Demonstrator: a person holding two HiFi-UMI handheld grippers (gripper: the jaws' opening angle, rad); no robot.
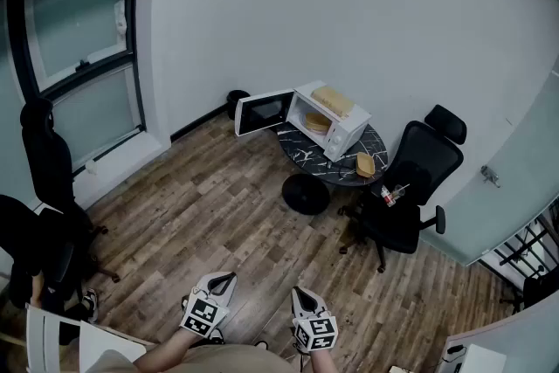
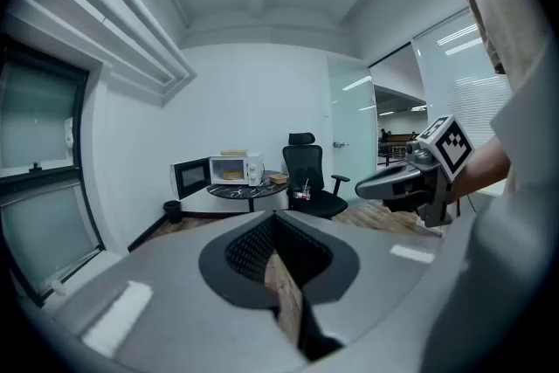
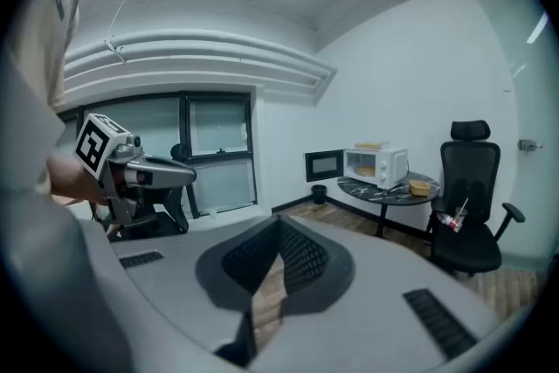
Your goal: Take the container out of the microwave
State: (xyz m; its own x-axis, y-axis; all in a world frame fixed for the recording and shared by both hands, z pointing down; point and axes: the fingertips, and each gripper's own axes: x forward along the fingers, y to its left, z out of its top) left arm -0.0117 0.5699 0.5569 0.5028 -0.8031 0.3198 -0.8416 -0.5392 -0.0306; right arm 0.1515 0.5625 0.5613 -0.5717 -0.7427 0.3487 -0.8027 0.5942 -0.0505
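Well below the rest of the scene, at the bottom edge of the head view, the left tongs [image 1: 220,280] and the right tongs [image 1: 302,293] sit side by side over the brown wood-plank floor [image 1: 218,205]. Each carries a white cube with black square markers. In their own views, each pair has broad matte grey jaws lined with black ribbed pads. The jaws are pressed together at the tips, with only a thin sliver of floor showing lower down between them. Neither pair pinches anything.

Well apart from both, at the centre right of the head view, a boxy white microwave [image 1: 342,125] stands on a round dark counter with pale marble-like veins [image 1: 345,174]. Its black-framed glass door [image 1: 262,112] is swung wide to the left. Inside the cavity lies the round tan container [image 1: 316,123], shallow and bowl-like. A flat tan slab-shaped item [image 1: 333,100] rests on the microwave's top, and a small tan bowl [image 1: 364,163] sits on the counter near its right rim. Just right of the counter is a black mesh-backed office chair with armrests [image 1: 419,162]; something small lies on its seat, too small to identify.
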